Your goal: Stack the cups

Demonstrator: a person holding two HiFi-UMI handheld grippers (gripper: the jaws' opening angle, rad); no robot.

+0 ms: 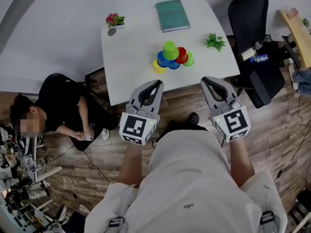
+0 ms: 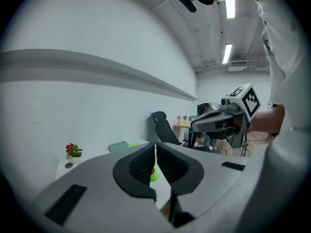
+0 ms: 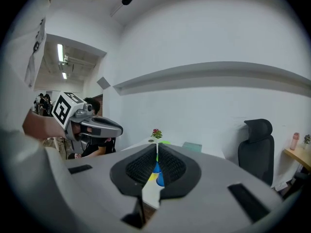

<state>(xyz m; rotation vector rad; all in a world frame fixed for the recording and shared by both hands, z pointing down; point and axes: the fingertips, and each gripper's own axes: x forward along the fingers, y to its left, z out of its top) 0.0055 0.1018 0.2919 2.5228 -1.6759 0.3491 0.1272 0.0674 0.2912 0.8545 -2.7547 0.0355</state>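
- Coloured plastic cups [image 1: 172, 57] cluster mid-worktop [image 1: 131, 76], a green one on top
- Left hand-held gripper [image 1: 158, 83] clenched, empty, at the worktop's near edge
- Right hand-held gripper [image 1: 204, 80] clenched, empty, alongside

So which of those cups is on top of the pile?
The light green cup in the middle; the other cups sit lower, clustered around it.

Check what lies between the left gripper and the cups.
Only bare white table: in the head view, nothing stands between the left gripper and the cups.
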